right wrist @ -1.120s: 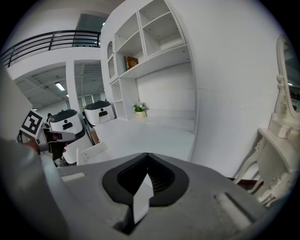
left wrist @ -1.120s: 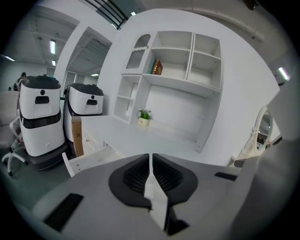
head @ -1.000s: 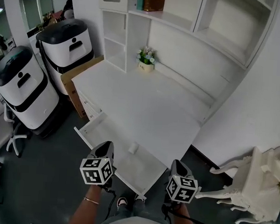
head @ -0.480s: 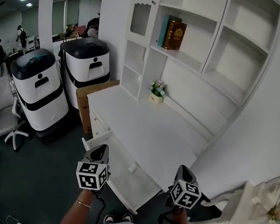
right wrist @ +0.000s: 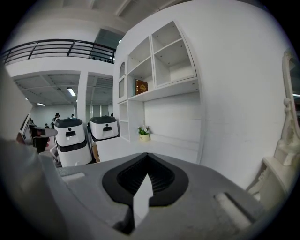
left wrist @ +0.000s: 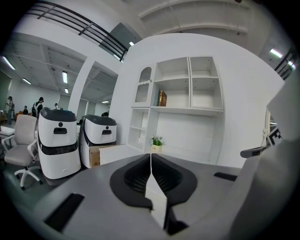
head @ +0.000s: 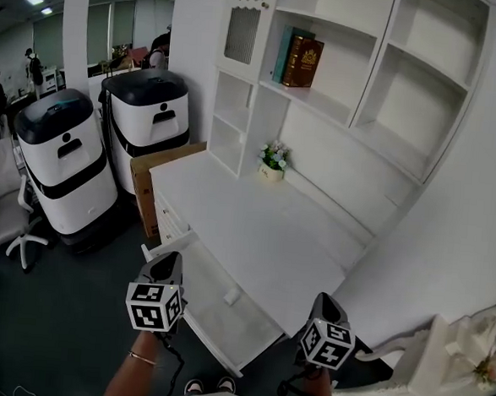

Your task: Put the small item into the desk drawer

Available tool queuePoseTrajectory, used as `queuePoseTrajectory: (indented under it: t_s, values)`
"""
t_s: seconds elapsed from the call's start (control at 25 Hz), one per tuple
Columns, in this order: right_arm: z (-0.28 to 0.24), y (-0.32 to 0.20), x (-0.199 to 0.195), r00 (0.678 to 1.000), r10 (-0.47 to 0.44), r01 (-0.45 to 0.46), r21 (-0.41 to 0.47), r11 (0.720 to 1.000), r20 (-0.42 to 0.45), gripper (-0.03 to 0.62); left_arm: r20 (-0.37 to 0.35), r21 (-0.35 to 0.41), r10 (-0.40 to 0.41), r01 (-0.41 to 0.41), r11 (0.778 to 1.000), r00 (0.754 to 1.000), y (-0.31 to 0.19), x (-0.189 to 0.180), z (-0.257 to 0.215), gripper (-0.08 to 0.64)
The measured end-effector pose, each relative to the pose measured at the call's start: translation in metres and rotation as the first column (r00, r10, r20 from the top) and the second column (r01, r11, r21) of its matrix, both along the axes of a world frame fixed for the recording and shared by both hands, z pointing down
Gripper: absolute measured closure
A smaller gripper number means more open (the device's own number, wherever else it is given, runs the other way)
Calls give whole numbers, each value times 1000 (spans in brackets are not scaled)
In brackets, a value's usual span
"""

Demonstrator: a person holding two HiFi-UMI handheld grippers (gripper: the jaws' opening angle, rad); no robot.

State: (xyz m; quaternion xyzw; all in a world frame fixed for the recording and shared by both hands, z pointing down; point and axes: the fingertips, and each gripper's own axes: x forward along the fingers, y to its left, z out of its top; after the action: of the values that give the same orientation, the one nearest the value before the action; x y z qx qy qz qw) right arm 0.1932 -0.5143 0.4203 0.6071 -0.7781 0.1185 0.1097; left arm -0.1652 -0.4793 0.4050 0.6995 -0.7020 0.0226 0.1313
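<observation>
Jaws of left gripper [head: 170,258] and right gripper [head: 322,299] together, empty; small item [head: 233,297] in open drawer [head: 253,318]

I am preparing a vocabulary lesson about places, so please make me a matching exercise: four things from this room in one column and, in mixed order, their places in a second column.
Things
1. books
2. flower pot
3. small white item
4. cardboard box

Places
A. in the open drawer
B. on the floor, between the desk and a white machine
C. on a shelf above the desk
D. on the desk, near its back

Pairs: 1-C, 2-D, 3-A, 4-B
</observation>
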Motion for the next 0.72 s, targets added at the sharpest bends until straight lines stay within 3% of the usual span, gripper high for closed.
queuePoseTrajectory:
  t_s: [0.72]
  values:
    - [0, -6, -11, 1000, -25, 25, -14, 1000, -4, 592, -4, -11, 18, -18, 1000, 1000, -17, -4, 6, 551]
